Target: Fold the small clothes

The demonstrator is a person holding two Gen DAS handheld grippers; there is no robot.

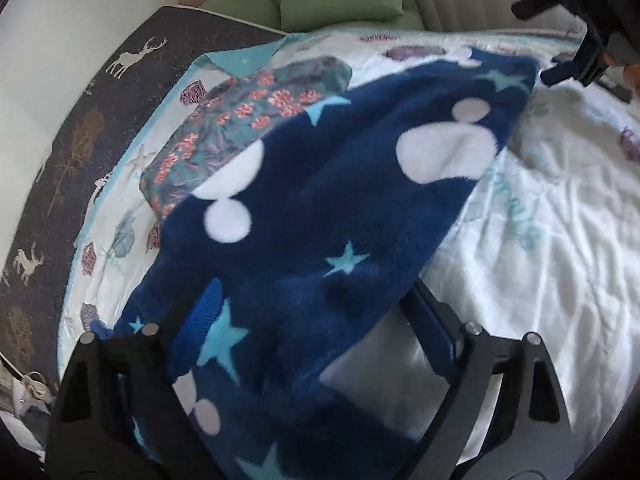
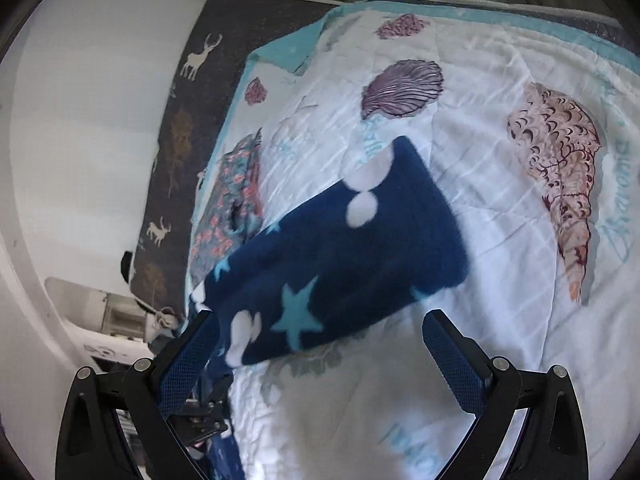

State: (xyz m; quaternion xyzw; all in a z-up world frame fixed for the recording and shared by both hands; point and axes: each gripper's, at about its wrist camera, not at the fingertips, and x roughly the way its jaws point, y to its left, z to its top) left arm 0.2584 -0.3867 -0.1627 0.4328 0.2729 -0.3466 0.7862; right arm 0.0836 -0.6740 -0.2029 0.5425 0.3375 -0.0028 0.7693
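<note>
A navy fleece garment (image 1: 320, 208) with white dots and light-blue stars lies stretched over the white seashell quilt (image 1: 540, 240). In the left wrist view it drapes over my left gripper (image 1: 316, 312) and hides the left finger; the right finger (image 1: 432, 320) stands wide apart. My right gripper (image 2: 316, 332) is open, its jaws spread around the garment's near edge (image 2: 320, 264) without pinching it. The right gripper also shows at the garment's far corner in the left wrist view (image 1: 568, 68). A folded floral garment (image 1: 244, 120) lies beyond it, at the left.
A dark blanket with deer and trees (image 1: 60, 168) borders the quilt on the left, also in the right wrist view (image 2: 176, 152). Green pillows (image 1: 340, 4) lie at the head of the bed. The white wall and some clutter (image 2: 120, 320) lie past the bed's left edge.
</note>
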